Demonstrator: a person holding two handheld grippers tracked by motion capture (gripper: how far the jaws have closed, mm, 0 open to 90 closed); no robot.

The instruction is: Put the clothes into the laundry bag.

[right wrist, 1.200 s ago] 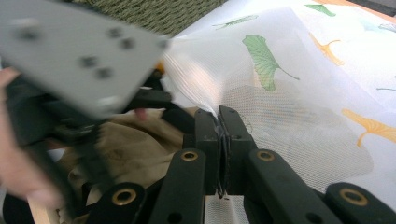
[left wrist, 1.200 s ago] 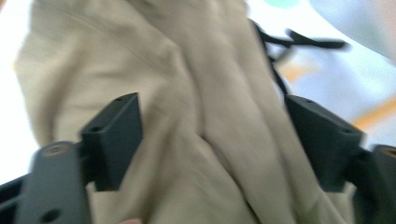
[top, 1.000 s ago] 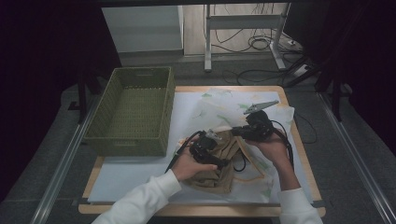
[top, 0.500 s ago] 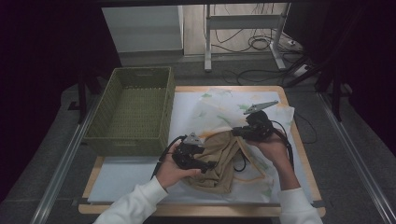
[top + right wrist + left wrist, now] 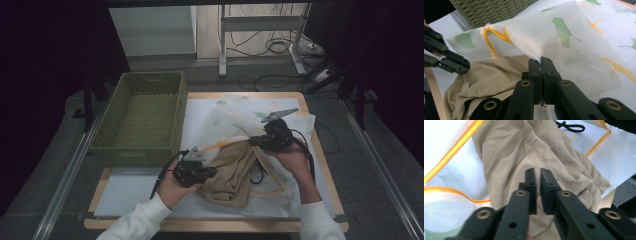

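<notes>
1. The beige cotton garment (image 5: pixel 231 170), crumpled and soft, lies in the middle of the table, half inside the white mesh laundry bag with green leaf print and orange trim (image 5: pixel 235 122). Its upper part is under the lifted mesh, and its lower part spills out toward the person's side on the white sheet.

2. The right gripper (image 5: pixel 541 65) is clamped on the edge of the mesh bag. A thin fold of netting is pinched between its jaws and held up, so the mouth of the bag stays raised above the garment.

3. The left gripper (image 5: pixel 537 176) rests at the lower left edge of the garment. Its jaws have just been closing and now stand almost together with only a narrow slit. In the left gripper view I see no cloth between them, only the garment behind.

4. My judgement: the work is about halfway. The bag is opened and the garment is partly in. What is left is to take the loose cloth and push it deeper, then let the mesh fall.

5. The green woven basket (image 5: pixel 145 117) stands apart at the left, on the wooden table (image 5: pixel 330 175).
</notes>
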